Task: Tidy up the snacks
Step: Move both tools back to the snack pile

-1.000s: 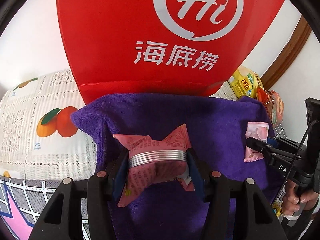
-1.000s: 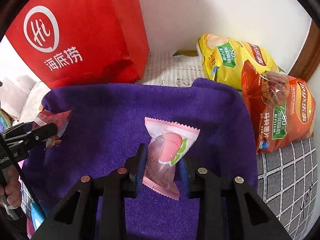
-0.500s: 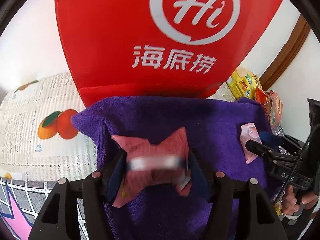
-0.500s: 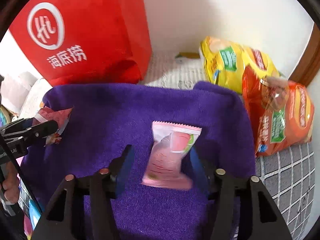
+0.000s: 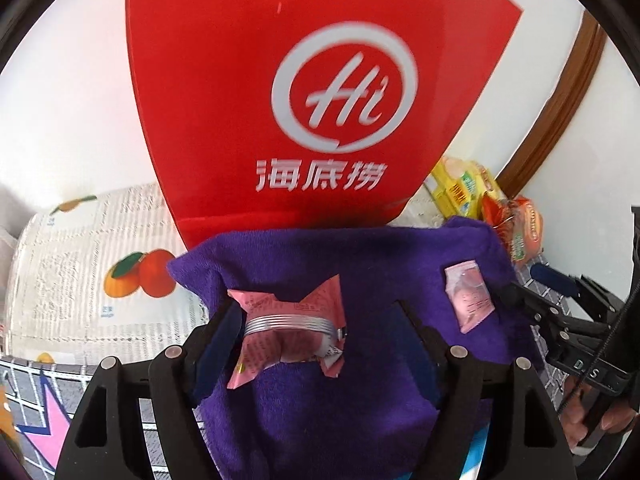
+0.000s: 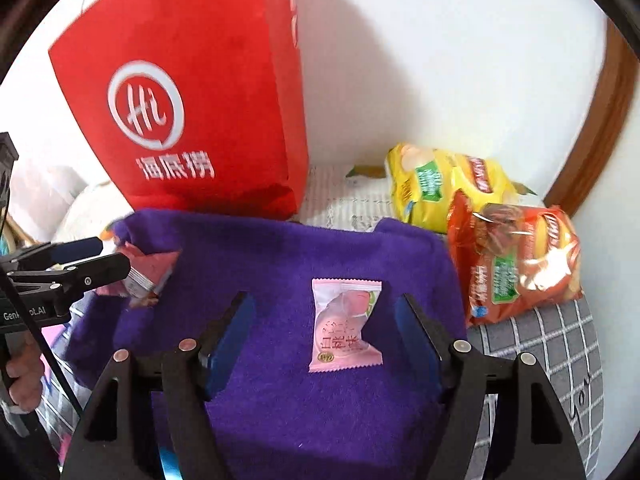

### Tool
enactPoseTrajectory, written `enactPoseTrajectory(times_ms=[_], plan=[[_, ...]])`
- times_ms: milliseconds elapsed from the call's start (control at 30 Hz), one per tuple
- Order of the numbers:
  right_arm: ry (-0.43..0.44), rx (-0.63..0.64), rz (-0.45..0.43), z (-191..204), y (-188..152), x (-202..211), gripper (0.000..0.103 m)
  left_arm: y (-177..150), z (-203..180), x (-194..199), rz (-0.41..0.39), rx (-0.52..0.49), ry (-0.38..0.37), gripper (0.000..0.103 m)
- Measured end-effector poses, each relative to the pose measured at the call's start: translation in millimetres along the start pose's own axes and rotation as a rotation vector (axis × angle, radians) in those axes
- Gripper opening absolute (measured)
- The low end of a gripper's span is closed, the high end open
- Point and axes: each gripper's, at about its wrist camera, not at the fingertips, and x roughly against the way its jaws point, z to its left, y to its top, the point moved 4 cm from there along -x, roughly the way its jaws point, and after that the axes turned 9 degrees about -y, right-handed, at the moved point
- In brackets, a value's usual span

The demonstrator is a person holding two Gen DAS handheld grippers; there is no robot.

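Observation:
A purple towel (image 5: pixel 320 248) (image 6: pixel 280 248) lies in front of a tall red paper bag (image 5: pixel 320 100) (image 6: pixel 192 120). On the towel's left part rests a dark pink snack packet (image 5: pixel 288 328) (image 6: pixel 148 272) with a silver band. It lies between the opening jaws of my left gripper (image 5: pixel 318 332) (image 6: pixel 114 258), beside the left pad and clear of the right one. A pale pink peach candy packet (image 6: pixel 344 328) (image 5: pixel 468 296) lies flat on the towel between the opening jaws of my right gripper (image 6: pixel 324 328) (image 5: pixel 524 284), touched by neither pad.
A yellow chip bag (image 6: pixel 444 184) (image 5: pixel 464 192) and an orange-red chip bag (image 6: pixel 520 264) (image 5: pixel 516 228) lie right of the towel by the wall. A fruit-print cloth (image 5: pixel 80 272) spreads to the left, a grey grid cloth (image 6: pixel 560 340) to the right. A wooden frame (image 6: pixel 600 140) runs up the wall.
Both grippers have opened and risen away from the towel. Each packet has left the pads' grip and now lies on the purple towel.

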Motion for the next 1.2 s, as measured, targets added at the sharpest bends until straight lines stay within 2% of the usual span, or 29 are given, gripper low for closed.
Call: enactPoseTrajectory(times_ms=[100, 200, 300, 467, 600, 833, 1067, 1200], plan=[[0.015, -0.029, -0.008, -4, -3, 19, 0.067, 0, -6, 22, -0.033, -0.016, 0.010, 0.075], [-0.020, -0.031, -0.021, -9, -14, 44, 0.067, -8, -12, 38, -0.045, -0.018, 0.001, 0.075], [-0.012, -0.042, -0.023, -18, -32, 69, 0.067, -24, -16, 57, -0.042, -0.011, -0.023, 0.075], [-0.012, -0.071, -0.009, -30, -69, 91, 0.067, -54, -13, 82, -0.039, 0.006, -0.004, 0.075], [-0.026, -0.077, 0.033, -35, -103, 93, 0.067, -80, -12, 94, -0.025, 0.027, 0.006, 0.075], [0.015, -0.096, 0.086, -37, -163, 98, 0.068, -120, -9, 111, -0.013, 0.056, 0.024, 0.075], [0.049, -0.017, 0.111, -27, -209, 93, 0.068, -152, -2, 122, -0.001, 0.083, 0.053, 0.075], [0.041, 0.061, 0.072, -17, -218, 93, 0.078, -164, 2, 124, 0.004, 0.099, 0.070, 0.075]])
